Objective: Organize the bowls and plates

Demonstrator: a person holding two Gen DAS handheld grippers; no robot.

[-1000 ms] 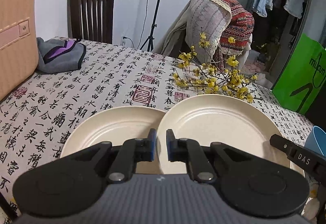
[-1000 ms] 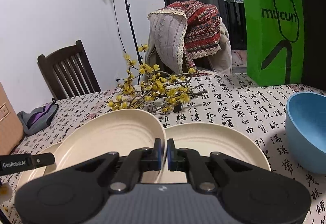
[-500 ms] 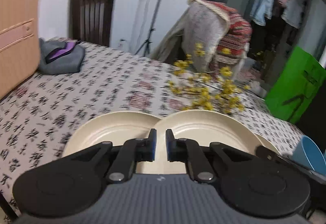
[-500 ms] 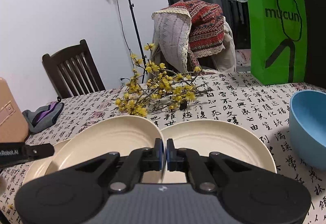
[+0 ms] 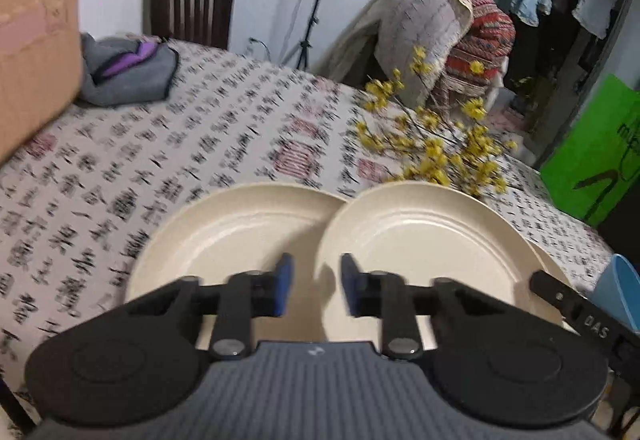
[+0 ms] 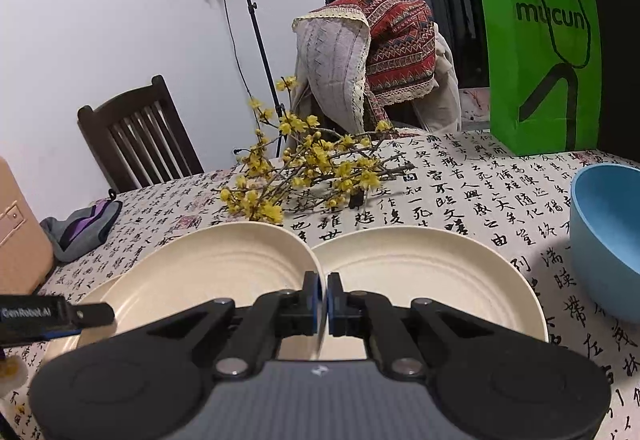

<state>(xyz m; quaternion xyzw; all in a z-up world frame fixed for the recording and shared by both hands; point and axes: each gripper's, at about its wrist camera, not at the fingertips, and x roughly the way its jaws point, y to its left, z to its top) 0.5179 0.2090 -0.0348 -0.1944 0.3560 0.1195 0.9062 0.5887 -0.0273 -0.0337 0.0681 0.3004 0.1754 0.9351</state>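
Observation:
Three cream plates lie in a row on the calligraphy-print tablecloth. The middle plate is tilted and overlaps the left plate and the right plate. My left gripper is opening; the middle plate's left rim stands between its blue pads, untouched. My right gripper is shut on the same plate's right rim. A blue bowl stands to the right of the plates.
Yellow flowering branches lie just behind the plates. A green paper bag stands at the back right. At the far left sit a grey and purple cloth and a pink case. Chairs stand behind the table.
The left gripper's pads, earlier pressed on the middle plate's rim, have parted. The left view has shifted a little and blurred. The right gripper stays clamped and still.

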